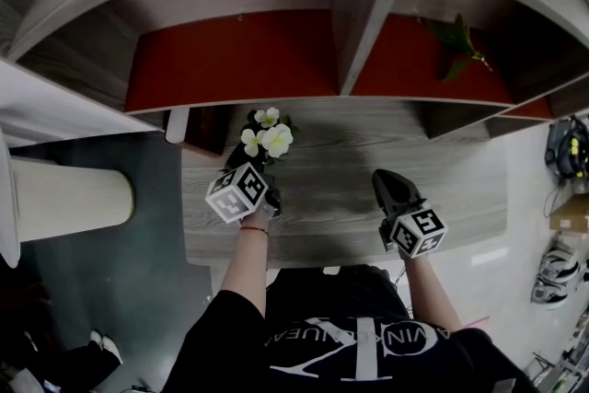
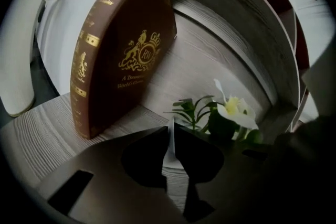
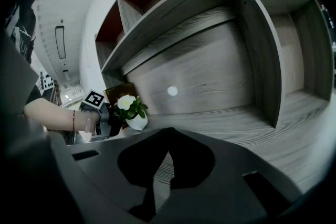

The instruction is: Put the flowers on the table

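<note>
**Left claw pinched the rim of a small potted flower at the far left of the table**

A person stood at a grey wood-grain table (image 1: 368, 156), beneath a shelf unit (image 1: 368, 23) with red-backed compartments. The flowers (image 1: 267, 136) were white blooms with green leaves in a small white pot (image 3: 137, 123). They were toward the far left of the table, just to the right of a brown book (image 2: 123, 50) that stood upright.

The left gripper (image 2: 170, 132) had its jaws closed on a thin white edge, which read as the rim of the pot. In the right gripper view the pot's base looked level with the tabletop. Whether it rested there or hung just above could not be told.

The right gripper (image 3: 168, 134) hovered over the near right of the table, well apart from the flowers. Its jaws were together with nothing between them.

The pot looked small, light and stiff, with a smooth wall. A pinch on one side of the rim would probably let it pivot or slip, so it needed to be kept upright and moved gently. The blooms and leaves looked soft and easy to crush. The rim or wall of the pot seemed the right place to hold it, never the stems. Set down tilted, it would likely tip when released.
</note>
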Demonstrator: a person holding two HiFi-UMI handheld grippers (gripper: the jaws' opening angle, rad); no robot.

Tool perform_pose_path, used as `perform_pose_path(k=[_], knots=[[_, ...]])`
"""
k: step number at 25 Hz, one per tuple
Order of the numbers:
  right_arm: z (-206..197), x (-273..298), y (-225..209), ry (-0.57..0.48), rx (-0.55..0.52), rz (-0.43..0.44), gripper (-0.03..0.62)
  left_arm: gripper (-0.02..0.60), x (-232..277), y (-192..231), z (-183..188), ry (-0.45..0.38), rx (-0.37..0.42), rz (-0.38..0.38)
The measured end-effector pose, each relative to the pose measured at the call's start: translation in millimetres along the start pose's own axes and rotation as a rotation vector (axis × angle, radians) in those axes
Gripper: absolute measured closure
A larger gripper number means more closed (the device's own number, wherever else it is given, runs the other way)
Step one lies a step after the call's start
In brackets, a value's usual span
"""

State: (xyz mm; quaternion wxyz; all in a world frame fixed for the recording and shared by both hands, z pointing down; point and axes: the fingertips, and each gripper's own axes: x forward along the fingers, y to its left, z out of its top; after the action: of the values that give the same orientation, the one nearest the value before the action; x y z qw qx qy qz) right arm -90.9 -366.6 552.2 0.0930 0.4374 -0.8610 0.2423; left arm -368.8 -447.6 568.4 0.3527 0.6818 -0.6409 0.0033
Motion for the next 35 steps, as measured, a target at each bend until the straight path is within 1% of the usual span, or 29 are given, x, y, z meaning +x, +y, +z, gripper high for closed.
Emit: perform_pose_path(k=[4,7,14,22,26,30,33,35], knots=[[-2.5,2.5,-0.4,0.007,0.005,-0.005,0.583,0.541,7.6,4.8,-3.4,0.023,-0.004,0.004],[-3.4,4.5,-2.8,0.011,0.007,-0.009,0.583,0.541,12.5,5.0,-3.2,0.020,-0.009,-0.006],[-2.1,5.1,-5.4,0.009,0.006,-0.015,0.583,0.541,15.3,7.0,-1.9,0.005,-0.062,-0.020],[0.0,7.2,-6.8,0.006,0.013,-0.007,0.583,0.541,13.3,4.1,0.6,-0.008,-0.128,-0.061],[1.8,9.4,-6.8,0.008,0.002,-0.006,0.583,0.540,11.7,8.4,2.3,-0.014,-0.138,-0.053],[2.1,10.1,-7.5,0.011,0.005,-0.004,0.583,0.532,11.0,4.6,1.9,-0.010,-0.159,-0.077],[1.4,10.3,-7.4,0.010,0.006,-0.005,0.583,0.528,9.9,6.6,0.1,-0.005,-0.175,-0.073],[0.8,10.8,-7.1,0.010,0.008,-0.005,0.583,0.526,10.1,5.2,-0.3,-0.004,-0.191,-0.084]])
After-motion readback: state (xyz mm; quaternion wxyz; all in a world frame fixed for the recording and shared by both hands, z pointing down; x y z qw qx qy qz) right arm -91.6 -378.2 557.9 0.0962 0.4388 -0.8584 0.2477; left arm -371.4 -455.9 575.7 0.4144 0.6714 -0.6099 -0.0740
